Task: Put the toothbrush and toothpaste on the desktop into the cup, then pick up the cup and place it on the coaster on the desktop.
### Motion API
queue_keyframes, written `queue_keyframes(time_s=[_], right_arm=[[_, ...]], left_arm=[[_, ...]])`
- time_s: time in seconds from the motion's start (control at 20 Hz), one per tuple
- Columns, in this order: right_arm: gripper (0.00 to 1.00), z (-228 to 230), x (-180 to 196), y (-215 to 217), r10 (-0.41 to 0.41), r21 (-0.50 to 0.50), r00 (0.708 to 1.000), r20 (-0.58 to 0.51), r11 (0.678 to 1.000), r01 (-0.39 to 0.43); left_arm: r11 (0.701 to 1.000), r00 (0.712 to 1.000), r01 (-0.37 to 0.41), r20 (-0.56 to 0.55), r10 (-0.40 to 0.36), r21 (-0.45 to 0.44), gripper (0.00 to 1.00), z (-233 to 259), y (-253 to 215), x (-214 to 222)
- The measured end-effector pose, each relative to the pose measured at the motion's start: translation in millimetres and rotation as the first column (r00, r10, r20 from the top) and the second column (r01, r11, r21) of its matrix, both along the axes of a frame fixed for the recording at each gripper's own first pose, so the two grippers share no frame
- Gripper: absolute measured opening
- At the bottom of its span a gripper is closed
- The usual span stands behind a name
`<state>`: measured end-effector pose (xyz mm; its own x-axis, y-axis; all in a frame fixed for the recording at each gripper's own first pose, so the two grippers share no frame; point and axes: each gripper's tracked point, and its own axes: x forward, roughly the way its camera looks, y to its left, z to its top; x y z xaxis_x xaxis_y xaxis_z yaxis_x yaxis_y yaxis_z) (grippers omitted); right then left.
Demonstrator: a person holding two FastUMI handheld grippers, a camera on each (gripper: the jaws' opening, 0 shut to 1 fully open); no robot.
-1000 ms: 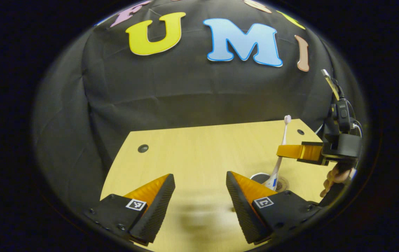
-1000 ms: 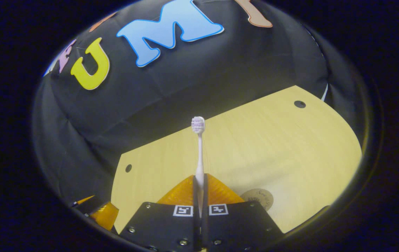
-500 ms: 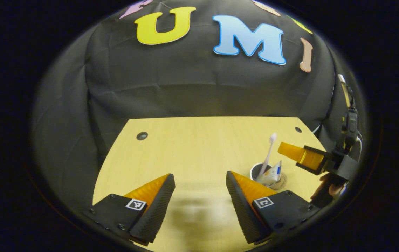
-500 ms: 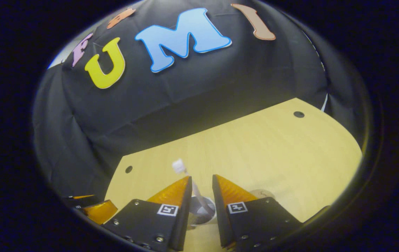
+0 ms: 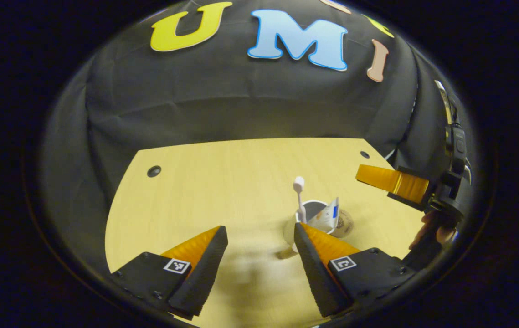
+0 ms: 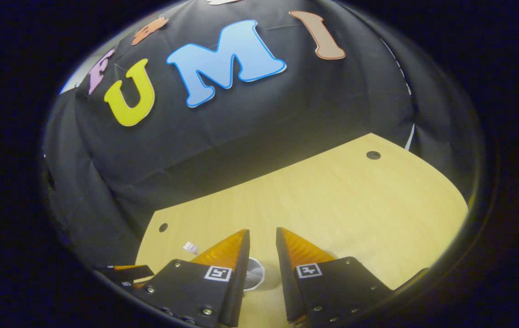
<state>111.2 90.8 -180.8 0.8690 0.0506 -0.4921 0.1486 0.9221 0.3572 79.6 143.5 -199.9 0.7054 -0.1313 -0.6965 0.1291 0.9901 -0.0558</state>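
The left tongs [image 5: 259, 248] are gaping wide, holding nothing. The right tongs [image 6: 262, 248] are hanging slightly parted, empty, above the cup [image 5: 310, 212]. Toothbrush [image 5: 300, 195] and toothpaste [image 5: 327, 215] are standing inside it at two o'clock of the left tongs, the coaster [image 5: 344, 223] just beside on the tabletop [image 5: 223, 182].

booth with a wooden desk
pale wood desktop [image 5: 223, 182] with 2 dark round holes [image 5: 154, 171], backed by creased black cloth wall [image 5: 223, 100].

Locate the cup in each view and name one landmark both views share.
Left gripper view: the cup stands right of centre on the desk, just above the left gripper's right finger.
Right gripper view: its rim peeks between the right gripper's fingers at the bottom.
Shared landmark: the toothbrush head.
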Motion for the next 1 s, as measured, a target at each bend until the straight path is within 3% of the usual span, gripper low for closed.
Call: queue_keyframes(time_s=[0.25,0.55,0.65,1.0], right_arm=[[0.37,-8.4,-10.9,-15.6,-0.043,0.027,0.999,-0.024,0.999,0.044],[0.37,-14.7,-25.9,-42.6,-0.109,0.037,0.993,-0.049,0.993,0.111],[0.37,-16.7,-32.5,-55.1,-0.136,0.037,0.989,-0.06,0.99,0.139],[0.37,-25.3,-60.9,-103.9,-0.241,0.016,0.965,-0.109,0.97,0.244]], left_arm=[[0.983,0.977,0.183,-0.108,-0.184,-0.018,0.97,-19.3,-31.3,-8.4],[0.908,0.886,0.416,-0.245,-0.393,0.052,0.95,-48.2,-33.1,-5.4],[0.893,0.864,0.444,-0.296,-0.407,0.07,0.96,-57.7,-23.5,-1.1],[0.897,0.818,0.431,-0.463,-0.341,0.1,0.96,-103.9,-19.0,14.8]])
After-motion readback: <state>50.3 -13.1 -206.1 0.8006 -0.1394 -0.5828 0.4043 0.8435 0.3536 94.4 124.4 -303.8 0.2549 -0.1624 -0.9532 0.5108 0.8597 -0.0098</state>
